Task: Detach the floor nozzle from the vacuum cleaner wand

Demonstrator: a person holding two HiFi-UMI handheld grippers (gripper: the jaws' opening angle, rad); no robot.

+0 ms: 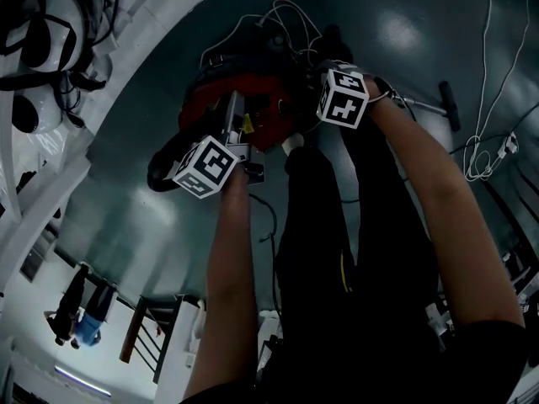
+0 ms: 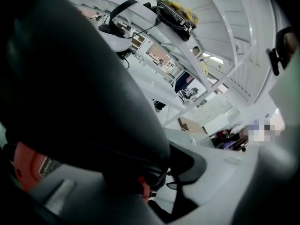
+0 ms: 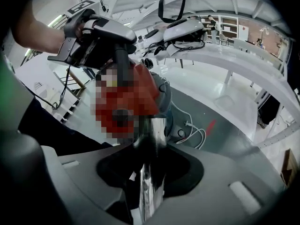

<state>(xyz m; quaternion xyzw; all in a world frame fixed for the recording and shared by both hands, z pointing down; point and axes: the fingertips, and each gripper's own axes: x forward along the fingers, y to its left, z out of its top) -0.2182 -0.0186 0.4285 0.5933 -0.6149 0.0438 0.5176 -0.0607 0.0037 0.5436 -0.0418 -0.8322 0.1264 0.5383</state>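
While my right gripper [image 3: 149, 172] is clamped part-closed on the shiny wand [image 3: 152, 135] at bottom centre of its view, I should hold firm and pull straight along the tube, never bending it. My left gripper [image 2: 159, 172], about half closed, grips a dark bulky part [image 2: 84, 88] filling the upper left; whether that is the floor nozzle I cannot tell. Beyond, upper centre, sits the red vacuum body [image 1: 253, 108].

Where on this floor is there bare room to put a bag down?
Bare floor lies between the white curved counter and the red vacuum cleaner, and between its cables and the white cord. Around the vacuum it is crowded.
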